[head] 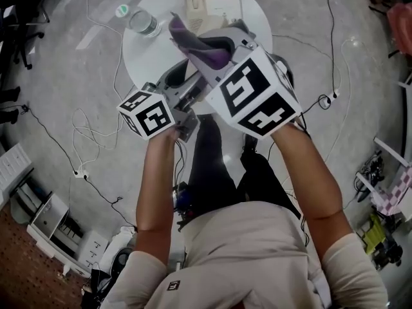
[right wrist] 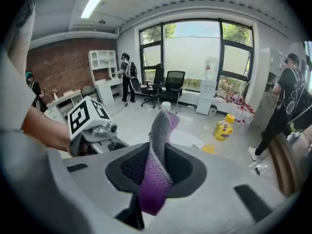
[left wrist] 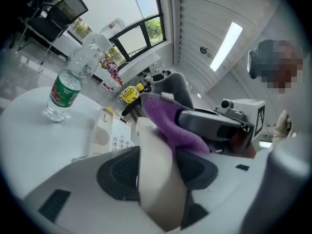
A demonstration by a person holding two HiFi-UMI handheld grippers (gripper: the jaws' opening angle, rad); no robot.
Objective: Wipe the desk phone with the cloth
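Head view: closest in is the person's beige shirt (head: 257, 256), with both bare forearms reaching forward and away. The right claw (head: 215, 47), behind its large marker cube (head: 257, 98), is raised over the near edge of a round white surface (head: 257, 18). A purple and grey cloth (head: 196, 37) sticks up from it. The left claw (head: 182, 89) sits just beside and partly under it. The cream desk phone (head: 212, 8) rests at the far side of the surface, and a clear water bottle (head: 143, 23) stands to its left.

Left gripper view: the left claw is closed on a cream handset (left wrist: 158, 179), which fills the gap between the pads. The purple cloth lies against the upper right side of the handset, with the right claw right behind it. The phone's base, its keypad showing, lies flat on the surface beyond the jaws. The water bottle stands upright well to the left, and a yellow bottle (left wrist: 129, 94) shows farther back.

Right gripper view: the right claw is clamped on the cloth, which rises in a twisted strip between the pads and hangs below them. The left claw's marker cube shows at the left. Office chairs (right wrist: 168, 87) stand before large windows far off.
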